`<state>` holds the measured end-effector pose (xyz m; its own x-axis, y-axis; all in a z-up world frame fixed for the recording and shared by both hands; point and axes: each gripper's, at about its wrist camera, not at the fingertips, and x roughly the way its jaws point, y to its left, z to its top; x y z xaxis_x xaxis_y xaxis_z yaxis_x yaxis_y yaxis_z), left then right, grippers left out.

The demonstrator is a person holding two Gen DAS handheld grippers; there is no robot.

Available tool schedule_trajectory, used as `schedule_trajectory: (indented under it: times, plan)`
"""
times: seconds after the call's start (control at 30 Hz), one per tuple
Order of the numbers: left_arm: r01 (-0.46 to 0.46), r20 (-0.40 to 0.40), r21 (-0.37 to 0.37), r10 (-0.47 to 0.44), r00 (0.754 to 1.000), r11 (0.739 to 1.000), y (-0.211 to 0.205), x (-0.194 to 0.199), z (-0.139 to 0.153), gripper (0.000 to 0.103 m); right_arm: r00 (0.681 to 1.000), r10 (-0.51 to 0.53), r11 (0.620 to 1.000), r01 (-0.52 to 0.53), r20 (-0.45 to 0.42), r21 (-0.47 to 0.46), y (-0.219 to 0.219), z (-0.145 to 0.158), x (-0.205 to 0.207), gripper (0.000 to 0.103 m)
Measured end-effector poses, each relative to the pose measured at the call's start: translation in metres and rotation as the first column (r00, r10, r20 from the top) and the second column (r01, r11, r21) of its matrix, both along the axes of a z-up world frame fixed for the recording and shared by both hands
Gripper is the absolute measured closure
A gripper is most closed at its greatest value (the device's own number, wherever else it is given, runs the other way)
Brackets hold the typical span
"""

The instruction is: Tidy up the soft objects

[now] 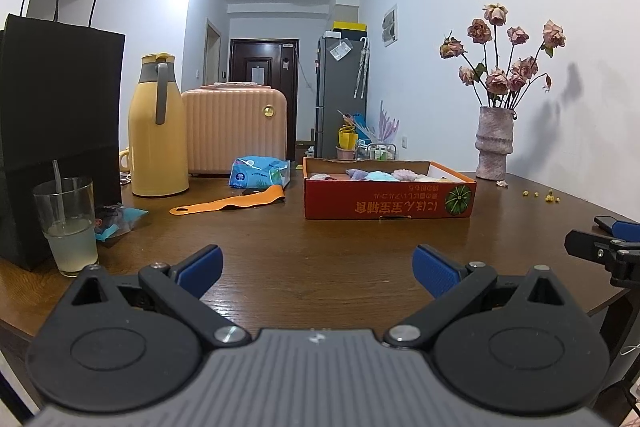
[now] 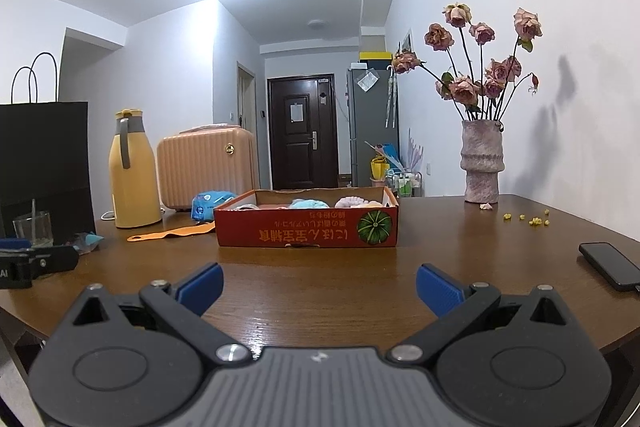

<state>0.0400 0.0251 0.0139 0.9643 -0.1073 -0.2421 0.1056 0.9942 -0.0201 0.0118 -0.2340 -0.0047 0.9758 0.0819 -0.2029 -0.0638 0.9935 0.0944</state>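
Both the left hand-held gripper [image 1: 318, 269] and right hand-held gripper [image 2: 319, 287] gape empty above the tabletop [image 1: 340, 247], red box [image 1: 390, 201] at 12 o'clock holding seemingly 4 soft objects [image 1: 376, 175].

Box [image 2: 306, 227] mid-table [image 2: 320, 291], soft items [image 2: 314, 203] inside; flask [image 2: 132, 171] left, vase [image 2: 482, 163] right.

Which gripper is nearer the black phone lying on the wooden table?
Right. The black phone lies just beside the right gripper, to its right; the left gripper sits further left, past the right one.
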Motion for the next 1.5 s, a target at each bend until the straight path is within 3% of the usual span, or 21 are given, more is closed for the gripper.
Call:
schedule_trajectory:
  times: [1.5]
  plan:
    - [0.020, 0.045, 0.014, -0.021, 0.999, 1.000, 0.0029, -0.0040, 0.0051, 0.000, 1.000, -0.002, 1.000, 0.003, 0.024, -0.022, 0.0031, -0.0016, -0.0050, 0.000]
